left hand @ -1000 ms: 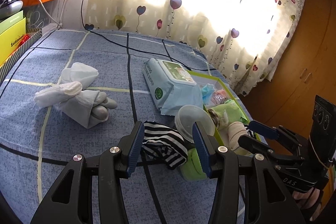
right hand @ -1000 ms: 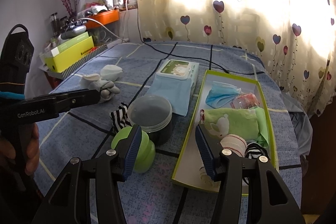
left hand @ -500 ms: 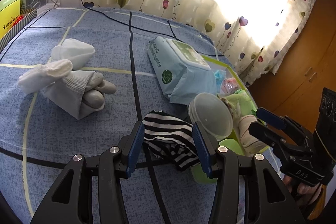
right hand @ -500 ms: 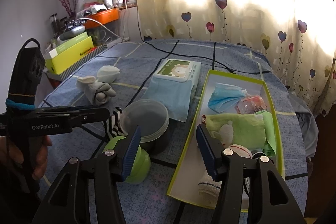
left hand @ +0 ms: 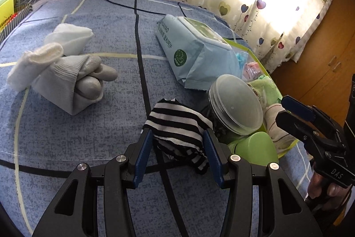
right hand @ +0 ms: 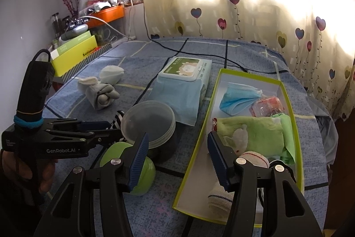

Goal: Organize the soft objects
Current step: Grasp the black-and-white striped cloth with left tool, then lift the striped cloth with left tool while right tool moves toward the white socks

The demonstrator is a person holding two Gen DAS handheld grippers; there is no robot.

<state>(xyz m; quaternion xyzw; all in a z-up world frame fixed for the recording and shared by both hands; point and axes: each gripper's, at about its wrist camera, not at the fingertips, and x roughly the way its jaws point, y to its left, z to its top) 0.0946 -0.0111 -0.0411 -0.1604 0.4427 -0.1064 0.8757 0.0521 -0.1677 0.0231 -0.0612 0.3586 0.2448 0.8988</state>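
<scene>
A black-and-white striped sock (left hand: pixel 177 123) lies crumpled on the blue bedspread, against a jar with a clear lid (left hand: pixel 235 103). My left gripper (left hand: pixel 177 139) is open and straddles the sock's near end, one blue pad on each side. In the right wrist view the left gripper (right hand: pixel 108 129) points at the striped sock (right hand: pixel 118 116) from the left. My right gripper (right hand: pixel 177 137) is open and holds nothing, above the left wall of the green-rimmed box (right hand: pixel 193 190). A grey-and-white sock bundle (left hand: pixel 66 81) lies farther left.
The box holds a blue mask (right hand: pixel 237 97), a pink packet (right hand: pixel 266 106), a green towel (right hand: pixel 255 137) and rolled socks (right hand: pixel 253 157). A wipes pack (right hand: pixel 184 81) lies behind the jar (right hand: pixel 148 121). A green round container (right hand: pixel 133 168) sits beside the jar. A black cable crosses the far bedspread.
My left gripper has come down and forward, so the striped sock now sits between its pads. The right gripper has hardly shifted.
</scene>
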